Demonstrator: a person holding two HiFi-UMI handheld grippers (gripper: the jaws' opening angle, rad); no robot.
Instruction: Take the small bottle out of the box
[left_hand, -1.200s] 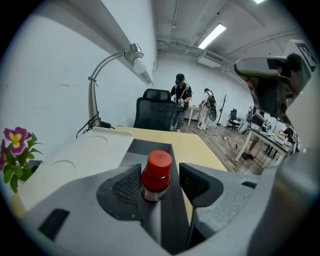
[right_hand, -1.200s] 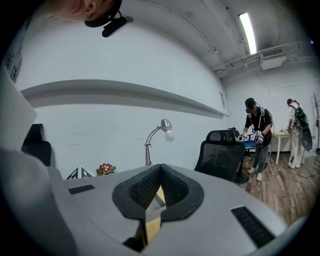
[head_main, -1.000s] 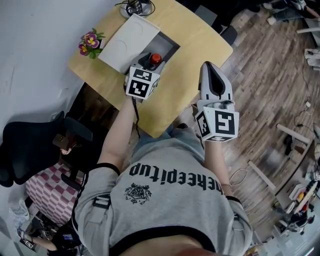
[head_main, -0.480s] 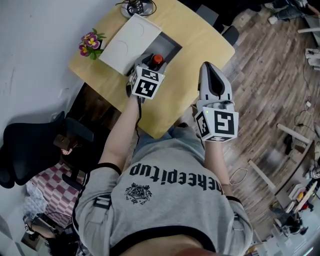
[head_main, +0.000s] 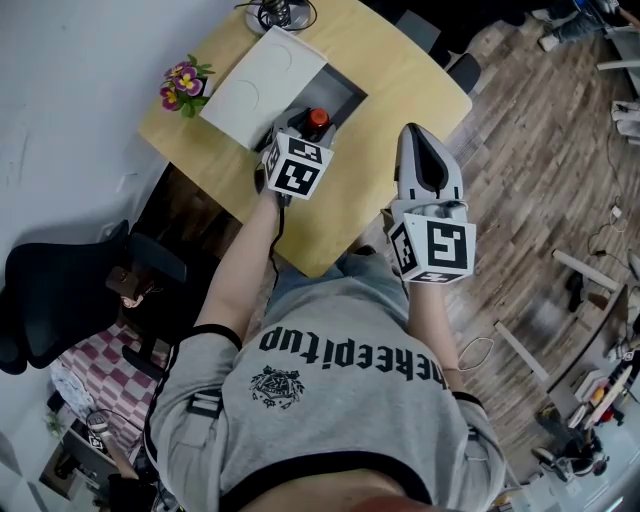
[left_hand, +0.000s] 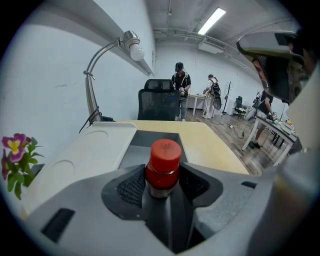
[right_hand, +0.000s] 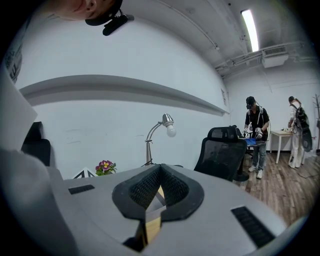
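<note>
Left gripper (left_hand: 161, 184) jaws clamped just below the red cap of small bottle (left_hand: 163, 165), bottle upright at near end of open grey box (head_main: 343, 88), white lid (head_main: 262, 75) at box's 9 o'clock, right gripper (right_hand: 159, 175) jaws together on nothing, at left gripper's 4 o'clock by yellow table (head_main: 400, 80) edge.

Red-capped small bottle (left_hand: 163, 167) upright, over open box (head_main: 340, 92).
</note>
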